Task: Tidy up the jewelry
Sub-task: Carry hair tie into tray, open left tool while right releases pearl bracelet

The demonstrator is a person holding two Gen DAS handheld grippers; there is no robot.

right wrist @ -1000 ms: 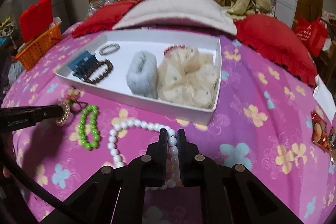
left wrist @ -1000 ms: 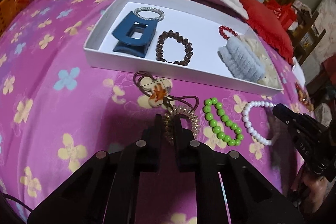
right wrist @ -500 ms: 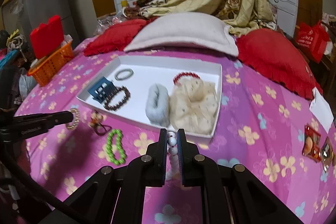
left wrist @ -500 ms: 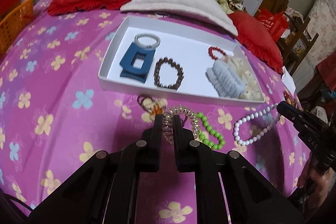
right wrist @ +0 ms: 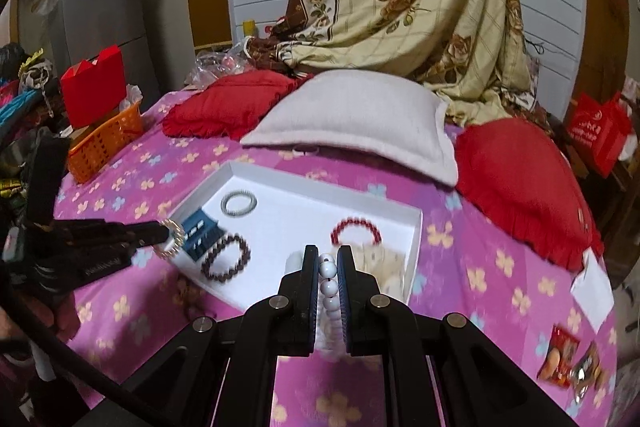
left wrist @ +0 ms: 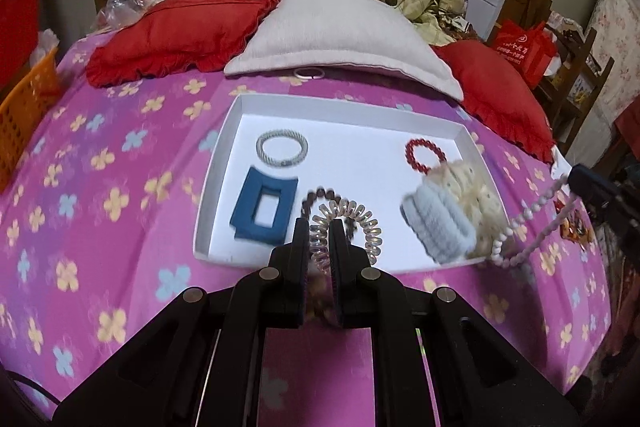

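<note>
**Both tongs loaded above the tray**

The left tongs (left wrist: 319, 227) are clamped on a coil band (left wrist: 352, 223), a clear spiral ring gripped at its left side. The band is held in the air over the near edge of the white tray (left wrist: 224, 163). In the right wrist view the same tongs (right wrist: 162, 231) are seen from the side at the tray's left edge, with the band at their tip.

The right tongs (right wrist: 328, 259) are clamped on a pearl string (right wrist: 329, 291), whose white beads are lined up between the two fingers. In the left wrist view the right tongs (left wrist: 576, 179) are seen at the right edge, and the string (left wrist: 528, 215) hangs from them as a loop beside the tray's right end.

The tray is set on a bed (left wrist: 100, 187) covered with a pink flowered sheet. Inside the tray are found:

- a silver ring (left wrist: 282, 148), at the far left;
- a blue clip (left wrist: 264, 209), just in front of the ring;
- a brown bracelet (right wrist: 226, 257), next to the clip, partly hidden behind the band in the left wrist view;
- a red bracelet (left wrist: 425, 155), at the far right;
- a grey scrunchie (left wrist: 440, 223) and a cream scrunchie (left wrist: 476, 195), touching each other at the right end.
</note>
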